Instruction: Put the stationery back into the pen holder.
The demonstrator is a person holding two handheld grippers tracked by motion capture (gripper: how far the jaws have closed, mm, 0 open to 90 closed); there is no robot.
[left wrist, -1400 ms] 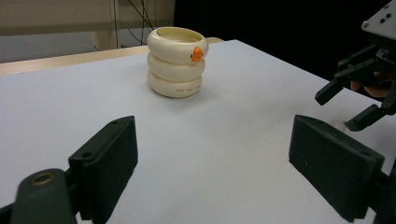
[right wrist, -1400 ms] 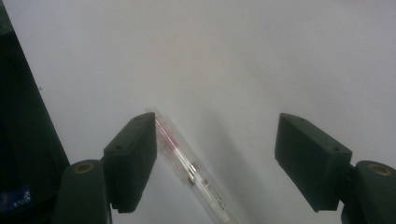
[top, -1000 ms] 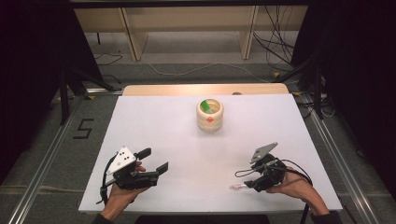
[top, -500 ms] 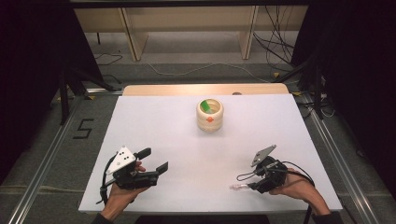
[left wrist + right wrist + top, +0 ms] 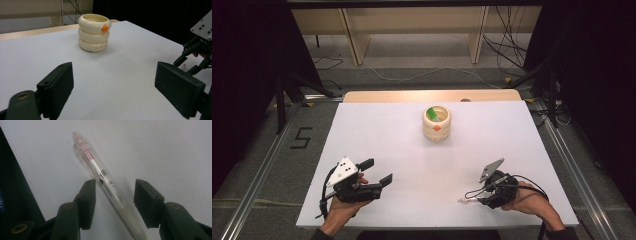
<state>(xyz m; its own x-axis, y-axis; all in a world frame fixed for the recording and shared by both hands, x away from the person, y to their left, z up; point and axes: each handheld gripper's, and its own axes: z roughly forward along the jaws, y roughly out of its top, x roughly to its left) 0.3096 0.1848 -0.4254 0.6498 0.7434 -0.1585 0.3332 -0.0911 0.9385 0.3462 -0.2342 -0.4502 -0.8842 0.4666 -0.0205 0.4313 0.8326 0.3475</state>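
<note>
A clear pen (image 5: 105, 185) with a pink refill lies flat on the white table (image 5: 412, 150) near the front right, also the pale pen (image 5: 466, 200) in the high view. My right gripper (image 5: 115, 188) is open, with one jaw on each side of the pen's barrel and small gaps between. From above, the right gripper (image 5: 483, 196) sits low over the table. My left gripper (image 5: 377, 171) is open at the front left and holds nothing. In the left gripper view its jaws (image 5: 112, 85) stand wide apart, pointing toward a cream ringed cup (image 5: 93, 32).
The cream cup (image 5: 436, 123) stands upright at the table's back middle, with a green item inside and an orange mark on its side. A wooden strip (image 5: 377, 96) borders the far edge. The right gripper (image 5: 197, 50) appears at the right of the left gripper view.
My right gripper has dropped a little lower and nearer the front edge, over the pen. The left gripper and the cup have stayed put.
</note>
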